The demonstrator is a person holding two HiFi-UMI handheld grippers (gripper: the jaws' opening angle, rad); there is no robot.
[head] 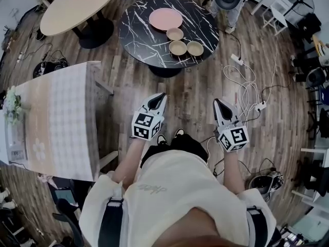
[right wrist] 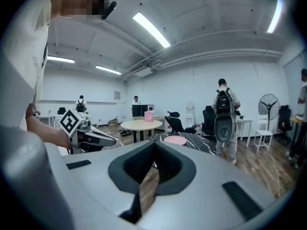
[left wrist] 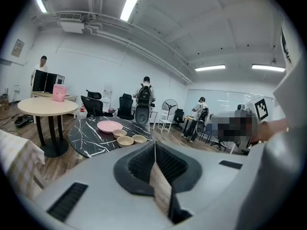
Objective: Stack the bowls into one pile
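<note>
Three tan bowls (head: pixel 175 33), (head: pixel 178 48), (head: pixel 195 48) sit apart, side by side, on a round black marble table (head: pixel 144 30), next to a pink plate (head: pixel 165 18). My left gripper (head: pixel 160 96) and right gripper (head: pixel 217 104) hang over the wooden floor, well short of the table, both shut and holding nothing. The left gripper view shows its jaws (left wrist: pixel 154 146) pressed together, with the bowls (left wrist: pixel 125 141) and the plate (left wrist: pixel 109 126) far ahead. In the right gripper view the shut jaws (right wrist: pixel 154 163) hide the bowls; only the plate (right wrist: pixel 175 140) shows.
A long table with a chequered cloth (head: pixel 56 122) stands at my left. A beige round table (head: pixel 77 4) lies beyond it. White cables and a power strip (head: pixel 247 89) trail on the floor at right. A person with a backpack (left wrist: pixel 145 97) stands behind the marble table.
</note>
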